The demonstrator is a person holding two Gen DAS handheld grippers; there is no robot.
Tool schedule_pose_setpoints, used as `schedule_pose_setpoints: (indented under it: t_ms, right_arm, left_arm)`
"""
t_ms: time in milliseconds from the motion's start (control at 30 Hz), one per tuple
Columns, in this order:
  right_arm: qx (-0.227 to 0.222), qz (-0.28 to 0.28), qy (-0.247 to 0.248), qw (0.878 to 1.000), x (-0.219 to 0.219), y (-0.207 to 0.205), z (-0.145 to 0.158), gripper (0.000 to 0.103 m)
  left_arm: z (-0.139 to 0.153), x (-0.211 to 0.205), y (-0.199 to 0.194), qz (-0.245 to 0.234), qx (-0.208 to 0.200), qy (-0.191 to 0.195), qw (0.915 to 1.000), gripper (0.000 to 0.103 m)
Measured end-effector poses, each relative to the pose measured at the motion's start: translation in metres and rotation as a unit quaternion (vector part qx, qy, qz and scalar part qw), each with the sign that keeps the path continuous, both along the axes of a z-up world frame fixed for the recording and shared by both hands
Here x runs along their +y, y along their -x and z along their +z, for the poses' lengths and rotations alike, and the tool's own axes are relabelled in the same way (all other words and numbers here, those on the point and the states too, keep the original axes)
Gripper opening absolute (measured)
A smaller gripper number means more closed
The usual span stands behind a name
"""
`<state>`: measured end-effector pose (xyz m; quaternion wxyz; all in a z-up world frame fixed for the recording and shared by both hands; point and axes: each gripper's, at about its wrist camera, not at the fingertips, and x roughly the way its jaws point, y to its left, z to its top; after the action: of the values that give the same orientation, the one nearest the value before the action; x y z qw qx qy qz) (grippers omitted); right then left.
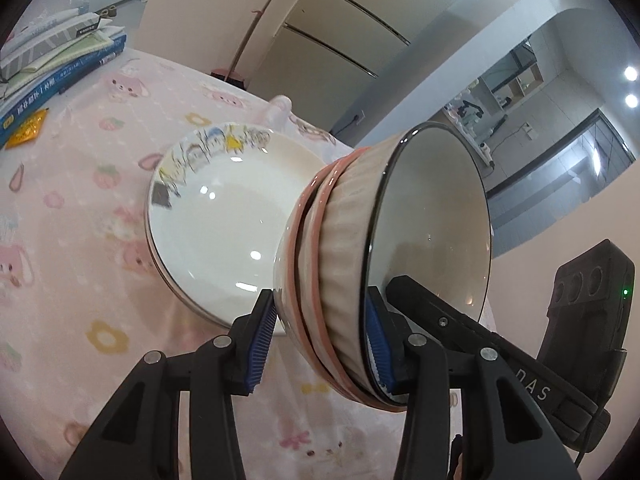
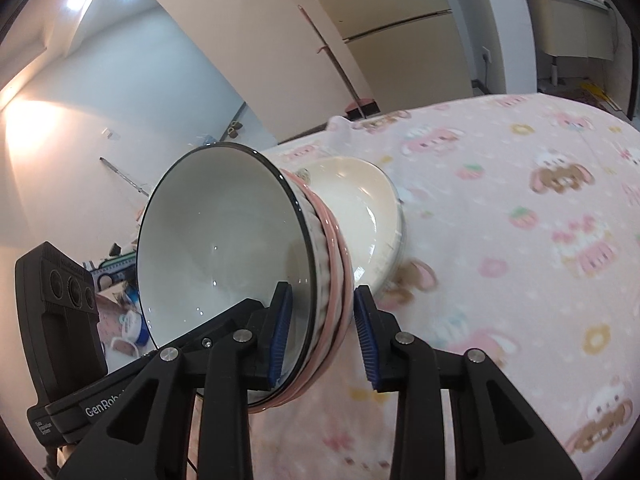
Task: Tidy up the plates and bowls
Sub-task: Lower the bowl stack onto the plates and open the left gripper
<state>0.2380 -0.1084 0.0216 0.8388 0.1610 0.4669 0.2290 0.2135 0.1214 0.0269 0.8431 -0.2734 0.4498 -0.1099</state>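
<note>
Bowls (image 1: 344,264): 3 nested, tipped sideways, rims clamped in jaws of left gripper (image 1: 320,344) and right gripper (image 2: 322,332). Plates (image 1: 224,216): stack at 10 o'clock on worktop (image 1: 80,240).

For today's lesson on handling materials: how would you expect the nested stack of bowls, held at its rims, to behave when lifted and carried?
The bowl stack looks rigid, glazed ceramic, so probably heavy and breakable. Its shiny surfaces suggest slipperiness; the nested bowls might slide apart. It is tilted, clamped at opposite rims by the left hand-held gripper and right hand-held gripper.

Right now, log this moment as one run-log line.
left hand-held gripper: holding bowl stack | right hand-held gripper: holding same stack | stack: tilted sideways over plate | plate: on pink tablecloth
</note>
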Motion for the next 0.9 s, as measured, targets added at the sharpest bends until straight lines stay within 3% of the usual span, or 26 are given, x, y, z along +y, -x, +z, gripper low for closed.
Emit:
schedule_pose_setpoints:
  t_ms: [167,533,900]
  right_arm:
    - [0.004,0.004,-0.003,1.000,0.019,-0.023,-0.007,0.031]
    - [0.024,-0.011,0.018,0.999,0.030,-0.043,-0.033,0.031]
    - [0.022,-0.011,0.027,0.999,0.035,-0.043,-0.034,0.030]
  left_arm:
    - [-0.008,0.020,-0.025,0.019,0.001,0.008,0.9998,0.046]
    - [-0.048,0.030,-0.053,0.015,0.023,0.022,0.9994,0.046]
    - [-0.053,0.031,-0.058,0.015,0.011,0.012,0.9998,0.046]
